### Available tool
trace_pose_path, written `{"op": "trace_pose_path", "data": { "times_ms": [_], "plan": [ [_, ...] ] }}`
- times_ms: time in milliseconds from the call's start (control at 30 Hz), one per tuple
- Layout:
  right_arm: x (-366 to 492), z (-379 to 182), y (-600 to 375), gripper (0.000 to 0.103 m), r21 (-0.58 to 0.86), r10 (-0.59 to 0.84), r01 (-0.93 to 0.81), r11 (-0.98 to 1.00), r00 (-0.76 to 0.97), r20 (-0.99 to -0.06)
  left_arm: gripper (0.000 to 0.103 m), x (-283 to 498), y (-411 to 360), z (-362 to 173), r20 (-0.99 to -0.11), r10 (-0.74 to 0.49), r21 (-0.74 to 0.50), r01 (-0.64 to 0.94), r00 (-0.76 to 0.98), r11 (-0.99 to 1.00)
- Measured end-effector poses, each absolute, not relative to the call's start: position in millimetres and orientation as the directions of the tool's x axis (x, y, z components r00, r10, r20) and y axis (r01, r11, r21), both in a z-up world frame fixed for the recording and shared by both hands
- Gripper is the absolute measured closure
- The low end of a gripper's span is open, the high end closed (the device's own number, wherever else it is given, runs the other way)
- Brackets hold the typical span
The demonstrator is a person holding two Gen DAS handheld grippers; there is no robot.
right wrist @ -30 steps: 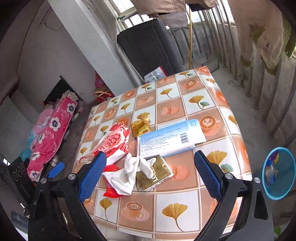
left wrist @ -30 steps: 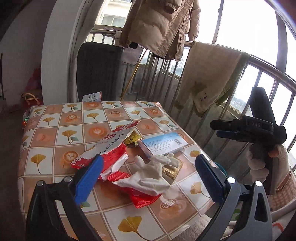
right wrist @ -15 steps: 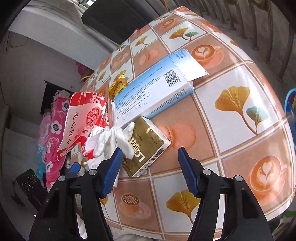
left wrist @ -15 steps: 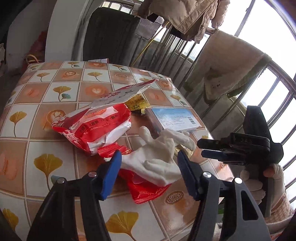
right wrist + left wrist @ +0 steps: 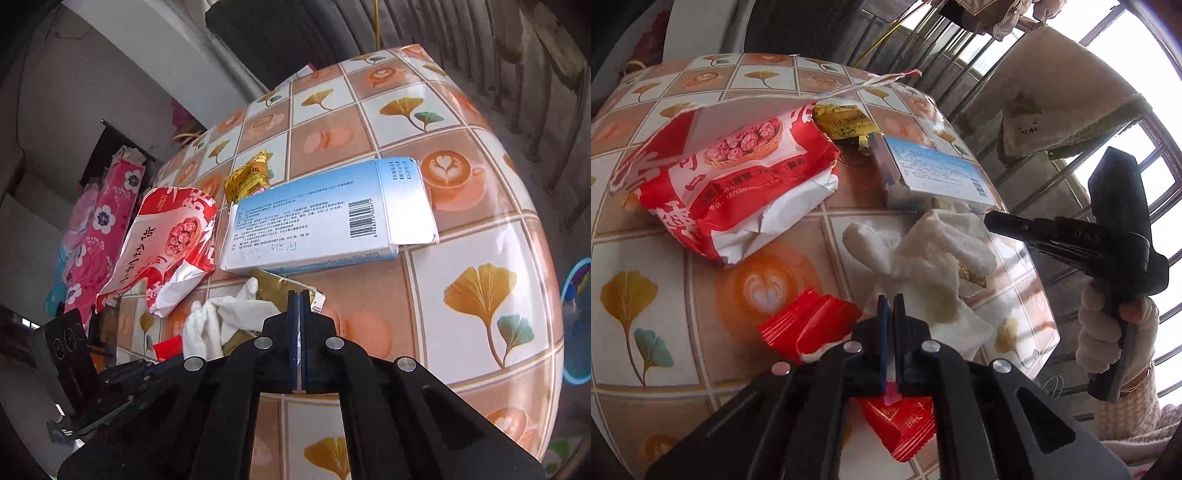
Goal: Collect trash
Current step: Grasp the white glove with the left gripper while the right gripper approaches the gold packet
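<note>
Trash lies on the tiled tablecloth (image 5: 646, 258): a big red snack bag (image 5: 738, 177), a small red wrapper (image 5: 809, 325), a white glove (image 5: 923, 258), a gold pack (image 5: 284, 291), a blue-white box (image 5: 325, 218) and a yellow sachet (image 5: 251, 177). My left gripper (image 5: 889, 299) is shut, its jaws pinched on the red wrapper and the glove's edge. My right gripper (image 5: 299, 295) is shut at the near edge of the gold pack; whether it grips the pack I cannot tell. It also shows in the left wrist view (image 5: 993, 218).
A blue bin (image 5: 576, 321) stands on the floor right of the table. Railings with a hung towel (image 5: 1071, 122) run along the far side. Pink floral bedding (image 5: 99, 229) lies left of the table. A dark chair (image 5: 280, 33) stands behind it.
Both grippers have dropped to the table and closed from wide open. The left shut over the red wrapper and glove, the right at the gold pack.
</note>
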State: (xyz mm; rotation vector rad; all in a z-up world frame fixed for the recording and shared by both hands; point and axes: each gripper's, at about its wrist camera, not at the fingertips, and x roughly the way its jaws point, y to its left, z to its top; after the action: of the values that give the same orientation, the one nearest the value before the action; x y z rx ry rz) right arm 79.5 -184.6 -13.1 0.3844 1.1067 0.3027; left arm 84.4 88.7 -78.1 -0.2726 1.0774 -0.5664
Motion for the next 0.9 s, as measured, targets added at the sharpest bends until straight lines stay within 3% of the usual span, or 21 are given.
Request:
{"op": "trace_pose_path", "data": {
  "times_ms": [167, 233, 300, 333, 400, 567, 700, 833, 900],
  "plan": [
    [73, -1, -182, 0.099, 0.443, 0.428, -0.078, 0.893, 0.450, -0.784, 0.098, 85, 103, -69, -0.711, -0.605, -0.539, 0.274, 0.359, 0.796],
    [73, -6, -185, 0.098, 0.462, 0.438, -0.057, 0.885, 0.442, -0.783, 0.086, 94, 103, -69, -0.714, -0.614, -0.555, 0.262, 0.338, 0.790],
    [70, -12, -188, 0.096, 0.481, 0.445, -0.032, 0.876, 0.437, -0.781, 0.064, 100, 95, -71, -0.735, -0.602, -0.536, 0.278, 0.311, 0.797],
    [69, -14, -190, 0.096, 0.489, 0.449, -0.022, 0.872, 0.436, -0.780, 0.063, 103, 89, -73, -0.745, -0.592, -0.518, 0.294, 0.307, 0.803],
    [64, -15, -194, 0.095, 0.505, 0.456, -0.002, 0.863, 0.433, -0.778, 0.063, 110, 78, -79, -0.786, -0.543, -0.465, 0.295, 0.296, 0.834],
    [55, -15, -195, 0.090, 0.504, 0.451, 0.010, 0.863, 0.432, -0.781, 0.065, 114, 69, -81, -0.781, -0.548, -0.461, 0.315, 0.299, 0.830],
    [54, -19, -196, 0.089, 0.504, 0.449, 0.020, 0.863, 0.425, -0.786, 0.091, 113, 68, -84, -0.782, -0.547, -0.457, 0.320, 0.300, 0.830],
    [52, -16, -195, 0.088, 0.490, 0.437, 0.012, 0.871, 0.433, -0.788, 0.097, 105, 79, -70, -0.741, -0.569, -0.473, 0.323, 0.358, 0.820],
    [51, -13, -193, 0.083, 0.476, 0.425, 0.006, 0.879, 0.442, -0.790, 0.097, 100, 89, -55, -0.696, -0.592, -0.493, 0.329, 0.407, 0.806]
  ]
}}
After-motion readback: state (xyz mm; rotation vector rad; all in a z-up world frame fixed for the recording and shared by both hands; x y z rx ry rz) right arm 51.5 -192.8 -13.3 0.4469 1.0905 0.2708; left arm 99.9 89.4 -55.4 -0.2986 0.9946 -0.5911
